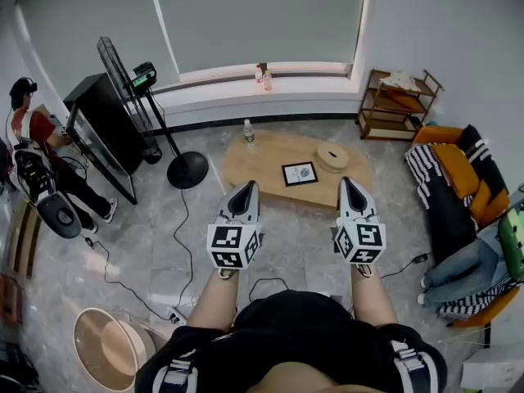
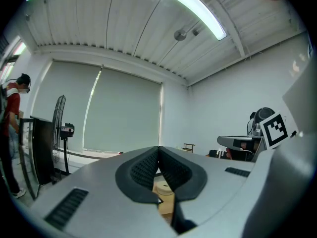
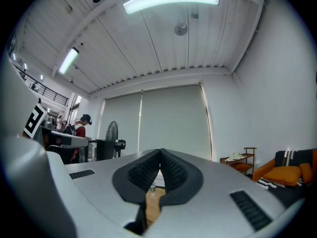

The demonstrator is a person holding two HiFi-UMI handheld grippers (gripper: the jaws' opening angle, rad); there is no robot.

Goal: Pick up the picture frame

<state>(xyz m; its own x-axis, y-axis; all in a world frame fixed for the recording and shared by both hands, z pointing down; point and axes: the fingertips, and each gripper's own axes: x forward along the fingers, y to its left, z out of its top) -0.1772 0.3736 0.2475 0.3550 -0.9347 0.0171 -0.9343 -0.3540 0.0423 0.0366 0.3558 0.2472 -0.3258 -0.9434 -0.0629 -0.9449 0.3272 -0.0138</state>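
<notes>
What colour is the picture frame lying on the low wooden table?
The picture frame is black; the head view shows it best.

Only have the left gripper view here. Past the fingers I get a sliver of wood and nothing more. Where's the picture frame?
Observer: In the head view, the picture frame lies flat on the low wooden table, straight ahead.
Operator: Anything near it?
Observer: A round wooden object sits just right of it, apart from it. A bottle stands at the table's left end.
Operator: Right gripper state?
Observer: The right gripper has its fingers together with nothing between them.
</notes>
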